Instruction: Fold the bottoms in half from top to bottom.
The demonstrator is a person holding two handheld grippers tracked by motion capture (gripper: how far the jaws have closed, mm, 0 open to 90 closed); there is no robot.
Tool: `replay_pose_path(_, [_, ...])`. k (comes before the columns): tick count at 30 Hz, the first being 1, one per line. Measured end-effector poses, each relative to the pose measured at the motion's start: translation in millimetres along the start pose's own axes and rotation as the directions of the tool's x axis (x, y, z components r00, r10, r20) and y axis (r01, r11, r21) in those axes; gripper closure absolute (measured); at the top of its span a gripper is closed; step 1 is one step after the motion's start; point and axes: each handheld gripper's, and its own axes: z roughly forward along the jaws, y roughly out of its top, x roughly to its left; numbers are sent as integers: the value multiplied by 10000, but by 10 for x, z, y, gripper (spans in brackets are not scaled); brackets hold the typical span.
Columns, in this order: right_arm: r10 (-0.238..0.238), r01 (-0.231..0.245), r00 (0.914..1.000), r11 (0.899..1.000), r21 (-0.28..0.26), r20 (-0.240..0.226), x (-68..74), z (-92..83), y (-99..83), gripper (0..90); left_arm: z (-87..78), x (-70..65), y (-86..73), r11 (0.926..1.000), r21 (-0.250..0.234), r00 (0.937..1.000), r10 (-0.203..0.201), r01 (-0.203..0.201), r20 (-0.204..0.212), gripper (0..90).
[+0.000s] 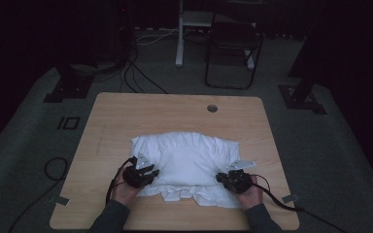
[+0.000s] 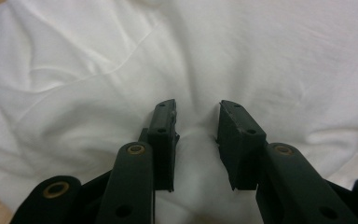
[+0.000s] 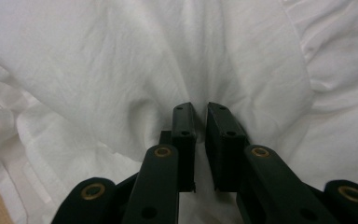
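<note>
A white garment (image 1: 189, 160) lies crumpled and partly folded on the near half of the wooden table (image 1: 126, 111). My left gripper (image 1: 153, 171) is at the garment's left edge, held in a hand that comes in from the bottom. In the left gripper view the jaws (image 2: 196, 109) stand a little apart, with a raised ridge of white cloth (image 2: 261, 56) squeezed between the pads. My right gripper (image 1: 220, 177) is at the garment's right edge. Its jaws (image 3: 199, 108) are nearly together, pinching a thin fold of the cloth (image 3: 98, 70), and creases run towards the pinch.
The table has a round cable hole (image 1: 212, 108) near its far edge. Bare wood lies beyond the garment and along both sides. A dark folding chair (image 1: 233, 48) and cables (image 1: 136, 73) are on the carpet behind the table. A cable (image 1: 281, 201) trails from the right gripper.
</note>
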Motion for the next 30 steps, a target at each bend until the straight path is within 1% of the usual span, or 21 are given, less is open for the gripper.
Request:
replay_pose_path(1, [0,0,10000,10000,0,0,0,0,0,815,0,0,0,10000,0,10000,0,0,0,680])
replay_pose_path(2, [-31,32,10000,10000,-34,58,10,2,-9,816,3,40,-18,10000,6,9999,-84,84,-111,680])
replay_pose_path(3, [-82,84,9998,9999,-123,180,31,4,-22,815,16,56,-22,9999,-24,9998,-171,171,-81,686])
replay_pose_path(4, [-85,89,9998,9998,-161,190,33,8,-23,816,31,74,-23,9998,-4,9998,-176,176,-75,691])
replay_pose_path(6, [-32,35,9999,9998,-184,150,27,16,-19,817,65,97,-25,9998,-79,9997,-187,186,-135,702])
replay_pose_path(7, [63,-60,9999,9998,-215,106,22,26,-13,817,75,109,-22,9995,-137,9994,-283,280,-195,705])
replay_pose_path(8, [119,-118,9999,9996,-272,51,10,39,-6,818,83,130,-19,9995,-161,9992,-286,281,-275,707])
replay_pose_path(10, [271,-275,9996,9991,-323,-118,-19,70,19,824,98,184,-18,9986,-247,9982,-483,475,-360,711])
replay_pose_path(12, [328,-334,9993,9989,-339,-195,-34,107,55,825,113,242,-23,9964,-412,9962,-753,735,-442,715])
replay_pose_path(15, [245,-249,9996,9992,-322,-147,-31,168,121,825,119,311,-30,9928,-551,9923,-1093,1061,-578,714])
replay_pose_path(17, [194,-198,9998,9991,-371,-91,-24,204,151,825,116,347,-37,9889,-634,9886,-1384,1347,-592,714])
replay_pose_path(19, [216,-220,9997,9988,-430,-85,-18,222,161,824,112,365,-41,9862,-709,9863,-1541,1498,-595,709])
replay_pose_path(20, [203,-207,9998,9987,-461,-84,-18,224,158,823,108,368,-41,9862,-722,9862,-1537,1492,-613,702])
replay_pose_path(22, [154,-155,9999,9986,-502,-17,-7,223,150,823,98,365,-40,9854,-748,9850,-1581,1529,-688,677])
replay_pose_path(25, [118,-114,9999,9983,-575,64,3,223,141,822,86,377,-42,9832,-813,9832,-1689,1632,-689,641])
replay_pose_path(26, [122,-117,9999,9982,-581,75,5,223,139,822,79,379,-40,9831,-840,9825,-1694,1628,-780,614])
replay_pose_path(28, [109,-104,9999,9981,-602,92,8,223,136,822,58,384,-36,9795,-980,9779,-1854,1761,-964,525])
replay_pose_path(29, [106,-99,9999,9981,-612,106,9,224,135,821,26,393,-30,9754,-1112,9742,-2015,1902,-1016,485])
replay_pose_path(30, [101,-94,9999,9980,-621,109,10,224,134,821,-3,401,-27,9723,-1236,9726,-2107,1982,-979,450])
